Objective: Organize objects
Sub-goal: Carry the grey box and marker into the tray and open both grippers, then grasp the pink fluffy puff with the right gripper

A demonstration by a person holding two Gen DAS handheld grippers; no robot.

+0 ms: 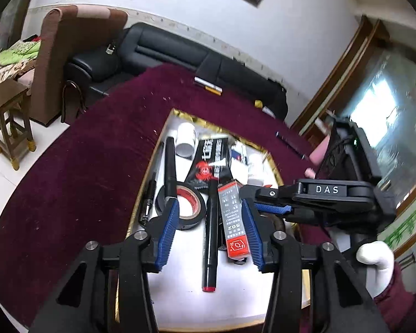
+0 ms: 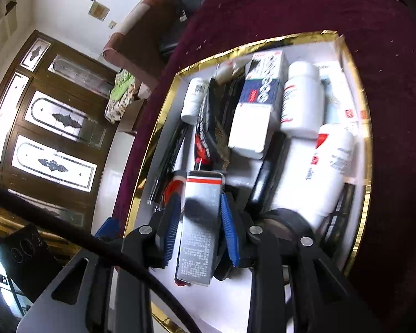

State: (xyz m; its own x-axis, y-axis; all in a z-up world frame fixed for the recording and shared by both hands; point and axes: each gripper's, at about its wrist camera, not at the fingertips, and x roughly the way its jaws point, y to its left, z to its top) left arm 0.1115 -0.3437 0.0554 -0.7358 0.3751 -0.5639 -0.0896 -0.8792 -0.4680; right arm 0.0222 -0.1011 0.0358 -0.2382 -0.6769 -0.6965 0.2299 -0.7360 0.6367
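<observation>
A white tray with a gold rim (image 1: 163, 127) (image 2: 152, 138) sits on a maroon tablecloth (image 1: 77, 166). In it lie a grey and red glue box (image 1: 233, 222) (image 2: 199, 222) and a black marker with a red end (image 1: 211, 238). My left gripper (image 1: 209, 205) is open above the tray, with the marker and the box lying between its blue pads, untouched. My right gripper (image 2: 200, 198) (image 1: 259, 199) comes in from the right, straddling the box. Thin gaps show beside its pads, so it is open.
The tray also holds a black tape roll (image 1: 180, 205), black pens (image 1: 169, 163), a black packet (image 1: 208, 161), a white and blue carton (image 2: 259, 105) and white bottles (image 2: 302, 100). Loose pens (image 1: 208, 85) lie on the cloth. A black sofa (image 1: 166, 52) and a wooden stool (image 1: 8, 116) stand beyond.
</observation>
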